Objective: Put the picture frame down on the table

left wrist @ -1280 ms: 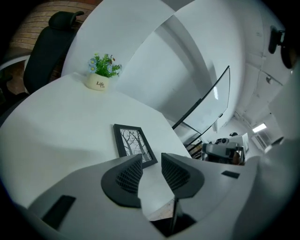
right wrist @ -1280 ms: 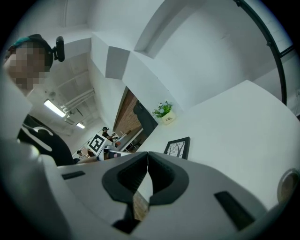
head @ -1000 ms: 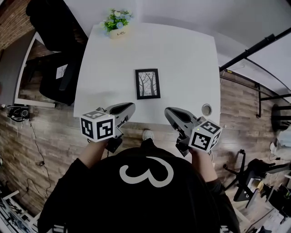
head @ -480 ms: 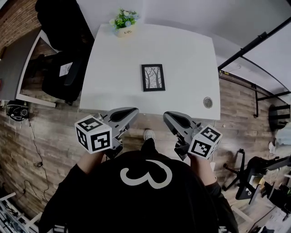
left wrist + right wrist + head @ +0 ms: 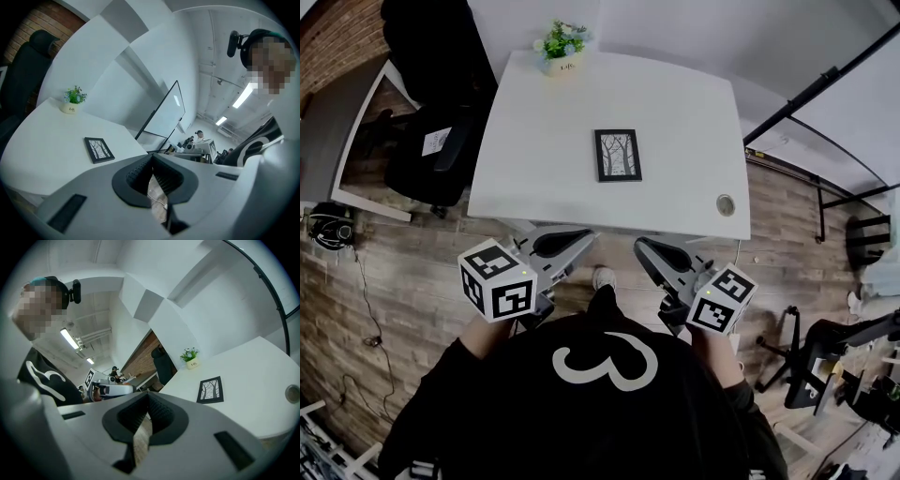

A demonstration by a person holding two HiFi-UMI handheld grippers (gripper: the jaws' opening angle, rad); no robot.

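The black picture frame (image 5: 618, 155) with a drawing of trees lies flat in the middle of the white table (image 5: 544, 122). It also shows in the left gripper view (image 5: 99, 150) and the right gripper view (image 5: 210, 389). Neither gripper touches it. My left gripper (image 5: 579, 240) hangs off the table's near edge, over the wooden floor, jaws closed together and empty (image 5: 152, 177). My right gripper (image 5: 643, 249) is level with it on the right, also shut with nothing held (image 5: 146, 422).
A small potted plant (image 5: 560, 47) stands at the table's far edge. A round cable grommet (image 5: 726, 204) sits in the table's near right corner. A black office chair (image 5: 431, 141) stands left of the table. My shoe (image 5: 603, 278) shows between the grippers.
Both grippers have drawn back from the table's near edge toward my body. The frame stays flat on the table where it was.
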